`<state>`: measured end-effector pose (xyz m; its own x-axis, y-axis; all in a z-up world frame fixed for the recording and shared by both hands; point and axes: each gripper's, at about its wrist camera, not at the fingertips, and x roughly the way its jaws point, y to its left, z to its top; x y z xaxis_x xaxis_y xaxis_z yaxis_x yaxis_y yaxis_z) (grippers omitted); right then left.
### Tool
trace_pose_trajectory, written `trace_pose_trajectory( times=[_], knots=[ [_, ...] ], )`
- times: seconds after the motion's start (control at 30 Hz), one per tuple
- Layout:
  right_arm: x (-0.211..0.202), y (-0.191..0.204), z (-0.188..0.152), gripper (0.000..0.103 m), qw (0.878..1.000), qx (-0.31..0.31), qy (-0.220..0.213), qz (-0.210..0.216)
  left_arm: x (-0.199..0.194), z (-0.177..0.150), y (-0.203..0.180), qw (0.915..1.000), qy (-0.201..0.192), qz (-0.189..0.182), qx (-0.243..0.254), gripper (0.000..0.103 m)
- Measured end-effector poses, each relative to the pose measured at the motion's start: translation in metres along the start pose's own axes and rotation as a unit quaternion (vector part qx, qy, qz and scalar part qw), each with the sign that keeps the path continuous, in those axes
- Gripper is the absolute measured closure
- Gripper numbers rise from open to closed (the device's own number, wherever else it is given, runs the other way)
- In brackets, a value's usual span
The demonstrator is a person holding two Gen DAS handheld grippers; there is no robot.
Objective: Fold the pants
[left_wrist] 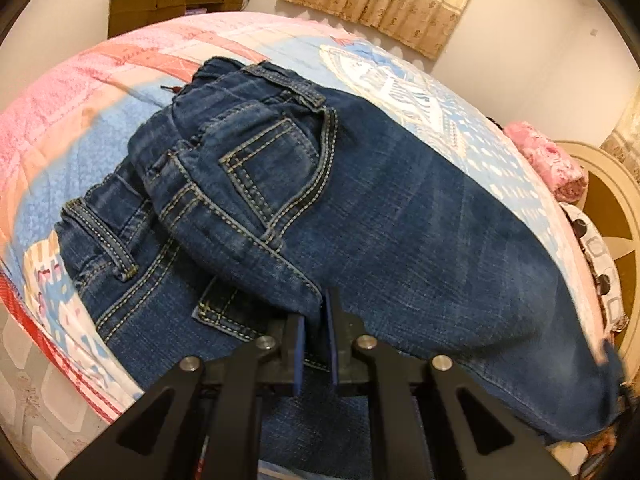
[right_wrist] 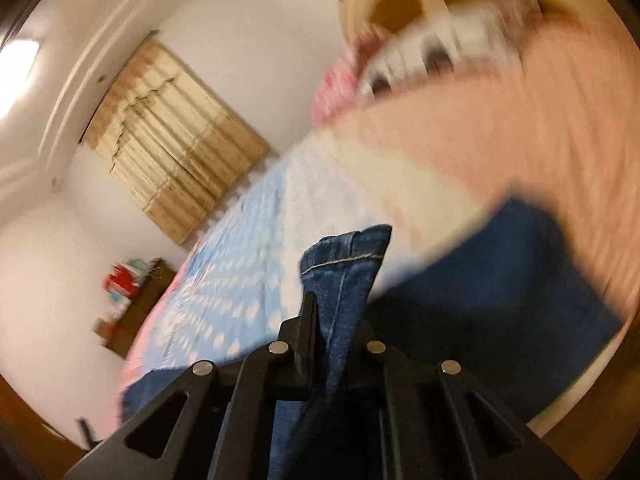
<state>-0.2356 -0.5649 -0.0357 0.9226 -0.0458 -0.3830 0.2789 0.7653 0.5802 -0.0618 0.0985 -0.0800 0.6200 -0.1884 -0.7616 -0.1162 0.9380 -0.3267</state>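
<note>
Left tongs: your left gripper (left_wrist: 315, 322) is nearly closed, pinching the fold of the jeans (left_wrist: 360, 216) at the crotch seam.
Right tongs: your right gripper (right_wrist: 336, 320) is clamped on a leg hem (right_wrist: 352, 256), lifted off the bed.
Jeans: folded leg on leg, lying across the bedspread (left_wrist: 120, 80), near its close edge.
Do it well: carry the hem straight to the waistband (left_wrist: 248, 76), keep it flat, and hold the left side down.
Left view only: the waistband and pocket.
Right view only: the held hem, though blurry.
</note>
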Motion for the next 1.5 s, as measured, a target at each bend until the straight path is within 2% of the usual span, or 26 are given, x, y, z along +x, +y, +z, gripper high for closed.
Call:
trace_pose_trajectory(
  times=[0.07,0.1,0.17,0.2,0.27,0.3,0.37,0.43,0.5,0.67,0.73,0.77,0.8,0.9,0.93,0.97,1.03,1.1,1.33,1.43,1.5],
  knots=[
    [-0.026,0.008,0.015,0.099,0.998,-0.027,-0.060,-0.005,0.000,-0.002,-0.003,1.0000,-0.002,0.004,-0.002,0.089],
    [-0.034,0.006,0.019,0.100,0.996,-0.032,-0.085,-0.022,-0.001,-0.003,-0.004,1.0000,-0.003,0.005,-0.003,0.089],
    [-0.050,-0.009,0.018,0.100,0.987,-0.045,-0.125,-0.095,-0.001,-0.005,-0.005,1.0000,-0.004,0.008,-0.003,0.089],
    [-0.051,-0.026,0.013,0.100,0.984,-0.036,-0.123,-0.125,-0.001,-0.006,-0.007,0.9999,-0.005,0.010,-0.001,0.089],
    [-0.046,-0.072,-0.006,0.100,0.985,0.025,-0.086,-0.149,-0.001,-0.006,-0.010,0.9998,-0.006,0.018,0.006,0.089],
    [-0.045,-0.092,-0.020,0.100,0.981,0.048,-0.072,-0.174,-0.001,-0.007,-0.012,0.9997,-0.007,0.020,0.007,0.089],
    [-0.047,-0.108,-0.040,0.100,0.977,0.056,-0.060,-0.199,-0.001,-0.007,-0.015,0.9996,-0.006,0.025,0.009,0.089],
    [-0.049,-0.112,-0.056,0.100,0.977,0.054,-0.054,-0.201,-0.001,-0.006,-0.018,0.9996,-0.004,0.027,0.008,0.089],
    [-0.046,-0.116,-0.057,0.099,0.978,0.057,-0.045,-0.194,-0.001,-0.007,-0.018,0.9996,-0.005,0.026,0.007,0.089],
    [-0.034,-0.128,-0.037,0.099,0.980,0.102,-0.027,-0.166,-0.001,-0.007,-0.014,0.9998,-0.005,0.021,0.003,0.089],
    [-0.030,-0.124,-0.032,0.095,0.977,0.104,-0.016,-0.183,-0.001,-0.006,-0.013,0.9998,-0.005,0.021,0.004,0.089],
    [-0.031,-0.121,-0.030,0.089,0.974,0.096,-0.014,-0.203,-0.001,-0.007,-0.013,0.9998,-0.005,0.021,0.003,0.089],
    [-0.033,-0.118,-0.027,0.089,0.968,0.082,-0.019,-0.237,-0.001,-0.006,-0.014,0.9998,-0.004,0.020,0.002,0.089],
    [-0.052,-0.107,-0.015,0.085,0.928,0.063,-0.077,-0.358,-0.001,-0.007,-0.014,0.9998,-0.005,0.021,0.002,0.089],
    [-0.058,-0.105,-0.010,0.085,0.925,0.068,-0.093,-0.363,-0.001,-0.007,-0.014,0.9998,-0.005,0.022,0.003,0.089],
    [-0.059,-0.108,-0.003,0.085,0.934,0.074,-0.097,-0.336,-0.001,-0.007,-0.014,0.9997,-0.005,0.022,0.003,0.089],
    [-0.050,-0.109,0.008,0.085,0.962,0.080,-0.068,-0.251,0.000,-0.006,-0.014,0.9996,-0.005,0.026,0.007,0.089],
    [-0.030,-0.106,0.018,0.085,0.976,0.065,-0.035,-0.204,0.000,-0.007,-0.015,0.9996,-0.005,0.028,0.008,0.089],
    [0.036,-0.100,0.040,0.085,0.971,0.009,0.031,-0.239,0.000,-0.006,-0.020,0.9994,-0.004,0.032,0.011,0.089],
    [0.043,-0.086,0.038,0.093,0.963,-0.041,0.045,-0.261,0.001,-0.006,-0.024,0.9990,-0.005,0.040,0.018,0.089],
    [0.043,-0.074,0.039,0.094,0.960,-0.078,0.044,-0.264,0.001,-0.006,-0.028,0.9985,-0.007,0.048,0.025,0.089]
  ],
)
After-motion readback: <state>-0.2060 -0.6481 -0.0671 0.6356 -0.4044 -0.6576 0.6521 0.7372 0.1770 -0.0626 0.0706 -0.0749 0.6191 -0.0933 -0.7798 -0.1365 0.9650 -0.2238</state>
